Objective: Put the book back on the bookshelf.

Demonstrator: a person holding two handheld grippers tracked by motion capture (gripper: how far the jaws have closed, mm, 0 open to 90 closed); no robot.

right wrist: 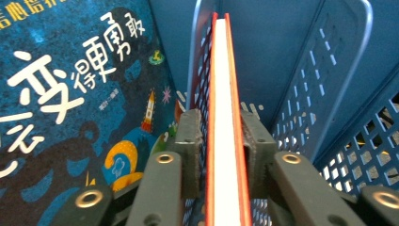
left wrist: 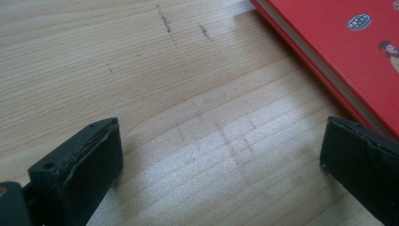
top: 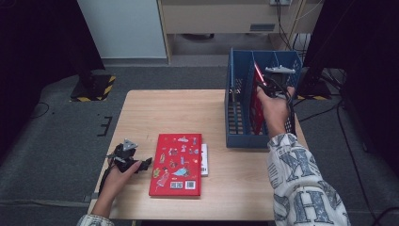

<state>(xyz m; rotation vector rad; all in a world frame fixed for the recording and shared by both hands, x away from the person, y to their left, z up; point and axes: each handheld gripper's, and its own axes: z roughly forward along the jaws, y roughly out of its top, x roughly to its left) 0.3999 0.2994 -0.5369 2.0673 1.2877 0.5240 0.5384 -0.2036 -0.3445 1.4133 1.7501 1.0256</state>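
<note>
The right hand-held gripper is clamped on a thin red-covered book, pads pressed against both covers, holding it upright inside a compartment of the blue perforated plastic file rack. Just left of it stands a dark blue picture book. The left hand-held gripper gapes wide over the bare wooden worktop, a flat red hardcover book just beside its right jaw.

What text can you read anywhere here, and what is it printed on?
"变得勇敢" in large white characters on the dark blue book cover in the blue file rack.
Yellow characters at that cover's top edge: cut off, unreadable.
Red book on the table: pictures and a QR code, print too small.
Sleeve: large letters, partly seen, unclear.
</note>
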